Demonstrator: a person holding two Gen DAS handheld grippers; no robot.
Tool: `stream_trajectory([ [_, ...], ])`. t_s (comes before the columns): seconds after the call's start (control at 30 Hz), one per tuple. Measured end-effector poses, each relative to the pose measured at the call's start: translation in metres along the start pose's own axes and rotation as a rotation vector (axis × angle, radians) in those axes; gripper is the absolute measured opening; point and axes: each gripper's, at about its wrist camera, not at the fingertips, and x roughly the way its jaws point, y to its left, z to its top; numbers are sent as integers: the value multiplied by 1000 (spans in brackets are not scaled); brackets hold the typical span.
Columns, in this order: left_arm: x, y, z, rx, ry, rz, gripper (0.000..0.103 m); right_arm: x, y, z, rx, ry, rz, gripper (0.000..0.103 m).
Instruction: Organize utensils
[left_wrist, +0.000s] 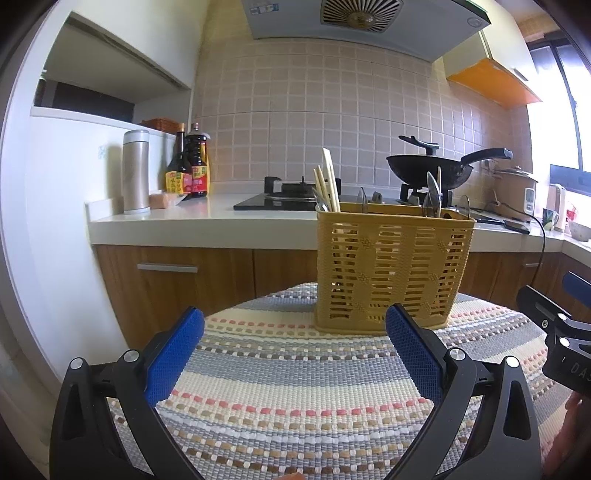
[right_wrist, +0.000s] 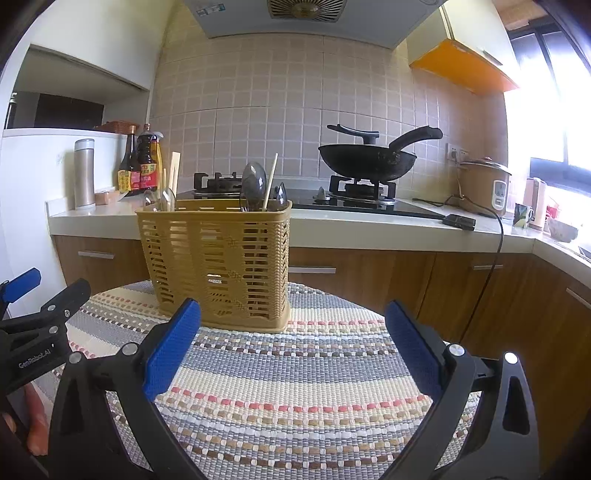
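A yellow slotted utensil basket (left_wrist: 391, 269) stands on the striped woven mat (left_wrist: 288, 387). It holds pale chopsticks (left_wrist: 327, 182) at its left end and several spoons (left_wrist: 433, 195) toward its right. My left gripper (left_wrist: 295, 332) is open and empty, just in front of the basket. In the right wrist view the basket (right_wrist: 218, 262) sits ahead and to the left, with spoons (right_wrist: 253, 184) and a chopstick (right_wrist: 271, 181) sticking up. My right gripper (right_wrist: 291, 328) is open and empty, in front of the basket's right end. Each gripper shows at the edge of the other's view.
Behind the mat runs a white kitchen counter (left_wrist: 192, 218) with a gas hob, a black wok (right_wrist: 369, 158), sauce bottles (left_wrist: 190, 166), a steel flask (left_wrist: 136, 171) and a rice cooker (right_wrist: 484, 184) with a trailing cord. Wooden cabinets stand below.
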Motion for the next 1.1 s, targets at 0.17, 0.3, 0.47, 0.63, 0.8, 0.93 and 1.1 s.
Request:
stream_trajectory([
  [0.17,0,0,0,-4,5,-2,95,2,-1,0,8,11,-3,95],
  [0.3,2,0,1,-6,14,-5,95,3,-2,0,12,16,-3,95],
  [0.47,2,0,1,-7,15,-5,95,3,-1,0,11,20,-3,95],
  [0.63,3,0,1,-16,21,-6,95,4,-1,0,13,24,1,95],
  [0.8,4,0,1,-17,24,-5,95,7,-4,0,30,43,14,95],
  [0.93,5,1,0,-23,32,-7,95,8,-3,-1,28,47,16,95],
  [1.1,5,1,0,-22,32,-9,95,6,1,-1,10,40,18,95],
])
